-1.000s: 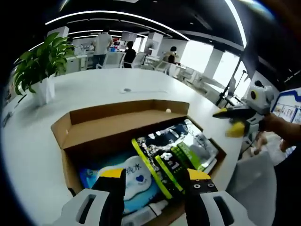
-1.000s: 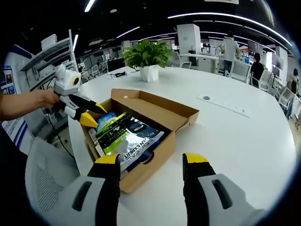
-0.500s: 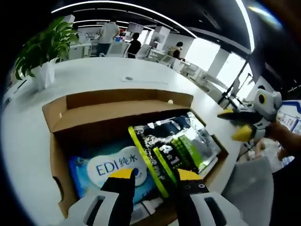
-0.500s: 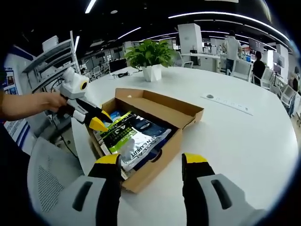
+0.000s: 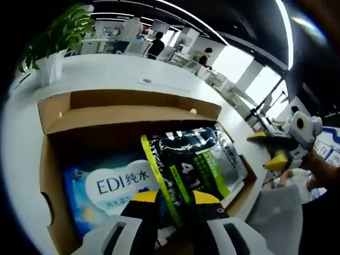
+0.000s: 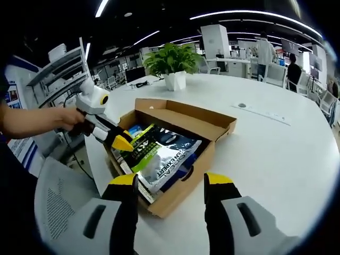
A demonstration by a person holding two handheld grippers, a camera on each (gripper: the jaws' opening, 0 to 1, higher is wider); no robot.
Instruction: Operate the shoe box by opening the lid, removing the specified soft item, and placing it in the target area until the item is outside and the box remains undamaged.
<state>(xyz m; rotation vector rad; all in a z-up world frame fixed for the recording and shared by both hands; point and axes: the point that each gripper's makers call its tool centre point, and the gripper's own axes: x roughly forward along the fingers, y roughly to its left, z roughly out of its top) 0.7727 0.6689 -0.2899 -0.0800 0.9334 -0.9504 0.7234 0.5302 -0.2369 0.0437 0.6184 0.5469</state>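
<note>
The cardboard shoe box (image 5: 127, 101) (image 6: 180, 186) lies open on the white table, its lid flap folded back. Inside are a black and green pouch (image 5: 196, 154) (image 6: 164, 154) and a blue EDI wipes pack (image 5: 111, 186) (image 6: 135, 129). My left gripper (image 5: 175, 197) (image 6: 123, 143) reaches into the box. Its jaws are narrowed but still apart, with the pouch's green edge running between the tips. My right gripper (image 6: 171, 180) (image 5: 268, 149) hovers open over the box's near corner, holding nothing.
A potted plant (image 5: 53, 37) (image 6: 170, 64) stands on the round table (image 6: 265, 154) beyond the box. A grey mesh chair (image 6: 58, 202) sits at the table's edge beside the person's arm. People and desks are far behind.
My left gripper has moved forward into the box, and its jaws have narrowed around the pouch's edge. The right gripper has barely moved.
</note>
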